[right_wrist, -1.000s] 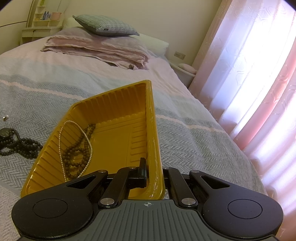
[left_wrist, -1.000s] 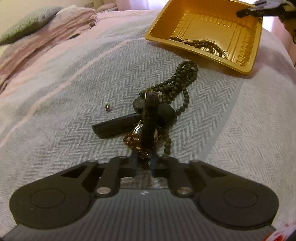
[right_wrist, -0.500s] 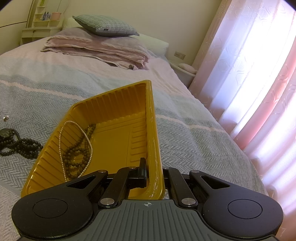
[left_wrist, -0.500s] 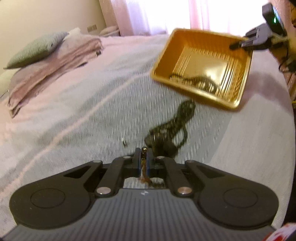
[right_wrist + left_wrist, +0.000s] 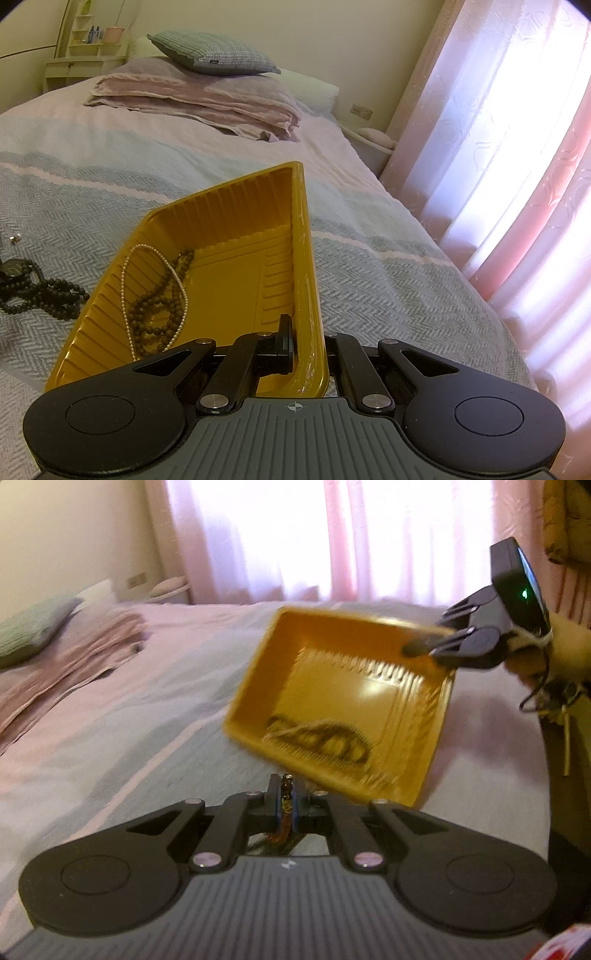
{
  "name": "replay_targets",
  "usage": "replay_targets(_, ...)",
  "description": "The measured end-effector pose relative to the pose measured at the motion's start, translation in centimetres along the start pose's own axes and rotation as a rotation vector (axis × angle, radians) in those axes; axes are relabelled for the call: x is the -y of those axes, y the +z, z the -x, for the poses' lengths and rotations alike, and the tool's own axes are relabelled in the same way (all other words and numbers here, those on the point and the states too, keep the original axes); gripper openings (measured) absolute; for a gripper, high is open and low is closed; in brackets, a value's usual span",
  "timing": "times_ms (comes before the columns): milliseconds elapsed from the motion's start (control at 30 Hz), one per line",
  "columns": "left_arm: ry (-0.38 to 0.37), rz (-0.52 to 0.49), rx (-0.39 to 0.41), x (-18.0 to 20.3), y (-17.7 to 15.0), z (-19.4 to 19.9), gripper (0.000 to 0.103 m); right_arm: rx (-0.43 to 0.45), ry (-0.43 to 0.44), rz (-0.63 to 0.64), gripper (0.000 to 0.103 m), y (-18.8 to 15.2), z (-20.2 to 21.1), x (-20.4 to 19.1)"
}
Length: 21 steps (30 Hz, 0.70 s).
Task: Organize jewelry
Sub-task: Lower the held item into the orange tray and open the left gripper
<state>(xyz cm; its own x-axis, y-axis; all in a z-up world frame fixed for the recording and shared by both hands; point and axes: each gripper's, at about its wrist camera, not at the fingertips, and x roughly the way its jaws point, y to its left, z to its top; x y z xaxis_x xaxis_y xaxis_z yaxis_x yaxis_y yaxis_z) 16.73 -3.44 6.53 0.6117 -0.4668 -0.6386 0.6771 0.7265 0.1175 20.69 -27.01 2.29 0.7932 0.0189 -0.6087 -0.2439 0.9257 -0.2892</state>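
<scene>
The left gripper (image 5: 287, 797) sits low in the centre of its own view, fingers pressed together on a small amber-brown piece of jewelry (image 5: 286, 805). It looks like a beaded or chain-like strand: a knobby end pokes up between the pads and a loose tail hangs below them. The view is blurred, so I cannot tell exactly what kind of piece it is.

Just beyond it, right of centre, the yellow tray (image 5: 295, 657) hangs tilted over the bedspread (image 5: 129, 738), its open side facing this camera. It is a ribbed, glossy plastic tray. Necklaces lie bunched at its lower end, smeared here.

The right wrist view is sharp. The tray fills the lower middle, one long rim running toward the camera. Inside, at its left, lie a white pearl string (image 5: 127, 295) and a strand of brown beads (image 5: 155, 314), tangled together.

The right gripper (image 5: 295, 347) is clamped on the near edge of the tray, one finger inside the wall and the other outside. In the left view it reaches in from the upper right, with a hand (image 5: 532, 661) behind it.

At the left edge of the right view, a dark bead necklace (image 5: 40, 295) lies on the bedspread beside the tray, with a small silver item (image 5: 14, 239) above it.
</scene>
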Motion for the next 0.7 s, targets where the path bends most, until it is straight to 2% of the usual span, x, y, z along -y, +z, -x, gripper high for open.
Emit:
replay_targets(133,-0.055,-0.005,0.004,1.9,2.1,-3.6,0.005,0.001,0.001,-0.002,0.004,0.0,0.0,0.0)
replay_targets(367,-0.11,0.005,-0.027,4.3,3.8,-8.6,0.005,0.002,0.003,0.0,0.004,0.0,0.0,0.0)
replay_targets(700,-0.137,-0.004,-0.042,5.3,4.2,-10.4,0.005,0.005,0.005,0.005,0.004,0.0,0.1,0.0)
